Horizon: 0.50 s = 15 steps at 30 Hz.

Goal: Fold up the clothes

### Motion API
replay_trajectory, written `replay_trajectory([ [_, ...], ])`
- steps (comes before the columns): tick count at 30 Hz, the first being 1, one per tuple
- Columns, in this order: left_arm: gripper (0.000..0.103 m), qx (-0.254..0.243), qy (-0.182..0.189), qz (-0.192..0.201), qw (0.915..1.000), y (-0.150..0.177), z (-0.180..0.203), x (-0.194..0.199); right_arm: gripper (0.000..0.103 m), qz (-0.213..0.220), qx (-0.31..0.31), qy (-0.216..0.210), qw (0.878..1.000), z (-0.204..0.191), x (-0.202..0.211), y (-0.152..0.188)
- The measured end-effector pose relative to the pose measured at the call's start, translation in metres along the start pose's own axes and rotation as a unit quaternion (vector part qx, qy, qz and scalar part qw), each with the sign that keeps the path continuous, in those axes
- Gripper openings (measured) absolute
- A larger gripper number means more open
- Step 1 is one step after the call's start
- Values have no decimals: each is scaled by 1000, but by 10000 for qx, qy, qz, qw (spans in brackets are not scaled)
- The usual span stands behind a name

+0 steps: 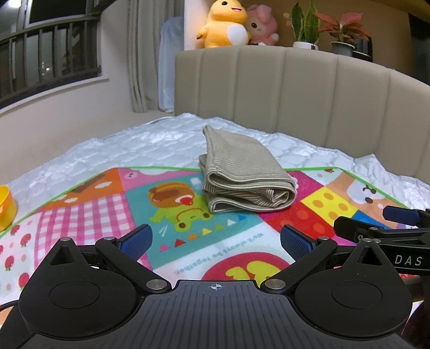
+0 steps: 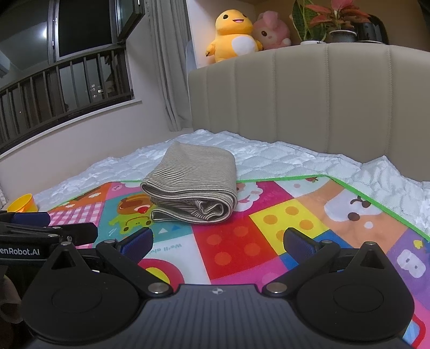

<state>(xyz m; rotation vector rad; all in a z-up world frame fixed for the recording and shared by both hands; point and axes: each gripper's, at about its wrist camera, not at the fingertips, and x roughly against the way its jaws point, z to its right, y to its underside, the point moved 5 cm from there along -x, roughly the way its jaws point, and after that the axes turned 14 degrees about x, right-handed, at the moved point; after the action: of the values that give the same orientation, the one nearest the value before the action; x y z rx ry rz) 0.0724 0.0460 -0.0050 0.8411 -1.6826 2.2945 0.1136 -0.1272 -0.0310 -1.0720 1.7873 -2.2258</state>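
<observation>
A beige striped garment (image 1: pixel 242 171) (image 2: pixel 193 188) lies folded into a thick bundle at the far edge of the colourful cartoon mat (image 1: pixel 188 252) (image 2: pixel 268 236), partly on the white quilted bed cover. My left gripper (image 1: pixel 216 239) is open, held back from the bundle with nothing between its blue pads. My right gripper (image 2: pixel 219 241) is open too, empty, a little nearer than the bundle. Each gripper shows at the side of the other's view: the right one (image 1: pixel 381 228) and the left one (image 2: pixel 48 228).
A beige padded headboard (image 1: pixel 295 88) rises behind the bed, with plush toys (image 1: pixel 225 24) and potted plants (image 1: pixel 341 35) on the shelf above. A yellow cup (image 1: pixel 5 209) (image 2: pixel 22 204) sits at the mat's left edge. A window with railing is on the left.
</observation>
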Motion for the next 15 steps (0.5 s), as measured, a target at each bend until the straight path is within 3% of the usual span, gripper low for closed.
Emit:
replay_trajectory([
  [15,103,40,-67,15,10000,-1,-2,-1,103,-50,10,2,10000,0,-1,2],
])
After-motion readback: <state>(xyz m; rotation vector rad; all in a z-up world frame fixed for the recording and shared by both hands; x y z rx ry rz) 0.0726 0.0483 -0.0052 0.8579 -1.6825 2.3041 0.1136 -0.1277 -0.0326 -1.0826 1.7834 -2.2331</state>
